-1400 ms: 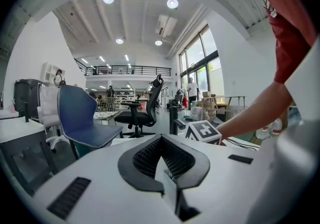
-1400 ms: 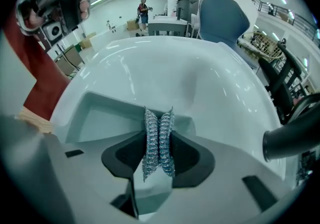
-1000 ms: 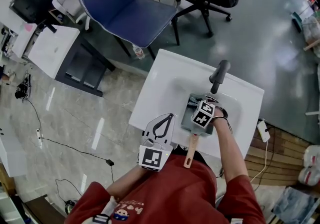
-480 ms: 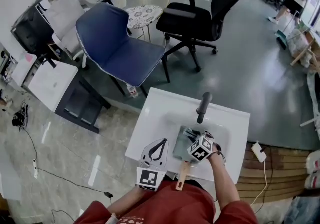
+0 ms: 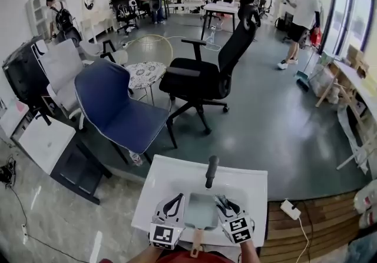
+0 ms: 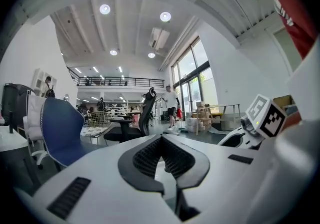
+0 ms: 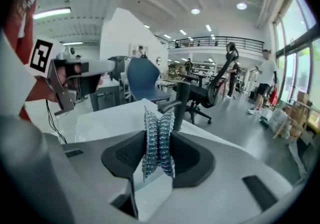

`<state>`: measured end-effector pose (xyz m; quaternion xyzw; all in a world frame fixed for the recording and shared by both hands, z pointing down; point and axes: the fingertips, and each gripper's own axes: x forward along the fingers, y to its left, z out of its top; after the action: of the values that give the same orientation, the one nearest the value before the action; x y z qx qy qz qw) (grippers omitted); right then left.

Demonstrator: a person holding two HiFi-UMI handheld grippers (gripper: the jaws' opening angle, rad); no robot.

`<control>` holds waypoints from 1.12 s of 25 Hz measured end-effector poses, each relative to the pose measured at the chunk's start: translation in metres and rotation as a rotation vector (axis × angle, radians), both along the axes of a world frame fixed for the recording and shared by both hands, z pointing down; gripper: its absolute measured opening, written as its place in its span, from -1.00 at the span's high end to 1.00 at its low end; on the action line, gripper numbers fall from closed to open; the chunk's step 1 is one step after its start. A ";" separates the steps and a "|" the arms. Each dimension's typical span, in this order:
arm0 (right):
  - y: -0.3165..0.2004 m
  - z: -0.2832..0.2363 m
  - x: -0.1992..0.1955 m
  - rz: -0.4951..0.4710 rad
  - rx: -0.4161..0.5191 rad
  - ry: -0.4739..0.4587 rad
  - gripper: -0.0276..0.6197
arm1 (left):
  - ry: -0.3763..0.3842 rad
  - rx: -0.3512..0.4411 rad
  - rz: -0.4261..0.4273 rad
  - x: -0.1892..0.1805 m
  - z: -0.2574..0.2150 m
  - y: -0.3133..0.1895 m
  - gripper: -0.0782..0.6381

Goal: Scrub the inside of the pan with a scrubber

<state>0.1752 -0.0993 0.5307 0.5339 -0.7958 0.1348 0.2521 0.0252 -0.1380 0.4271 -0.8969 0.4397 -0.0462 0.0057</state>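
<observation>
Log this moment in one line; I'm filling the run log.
left gripper: shut, empty | right gripper: shut on scrubber | pan: in sink, between grippers

I note the silvery woven wire-mesh scrubber [image 7: 158,140] as rough and glinting. The grey square pan [image 5: 201,212] is dull metal with a bare wood handle. The white basin top [image 5: 168,185] is smooth and glossy.

No legible text, no brand or label, no number or sign in any view
</observation>
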 end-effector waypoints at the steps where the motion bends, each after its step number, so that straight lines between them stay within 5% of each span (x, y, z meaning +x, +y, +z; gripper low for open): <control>1: 0.002 -0.012 0.008 0.033 0.030 -0.017 0.41 | -0.001 0.007 0.009 0.002 -0.004 -0.002 0.75; 12: -0.016 -0.171 0.055 0.199 0.440 -0.090 0.37 | 0.019 0.068 0.044 0.015 -0.081 -0.017 0.75; 18: -0.010 -0.249 0.077 0.324 0.705 0.056 0.36 | 0.089 0.215 -0.020 0.003 -0.141 -0.028 0.75; 28: -0.012 -0.248 0.083 0.362 0.726 -0.011 0.36 | 0.072 0.168 -0.030 -0.003 -0.143 -0.027 0.75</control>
<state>0.2577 -0.1114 0.2829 0.7191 -0.6860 -0.1098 0.0152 0.0227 -0.1652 0.2845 -0.8876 0.4554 0.0230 0.0646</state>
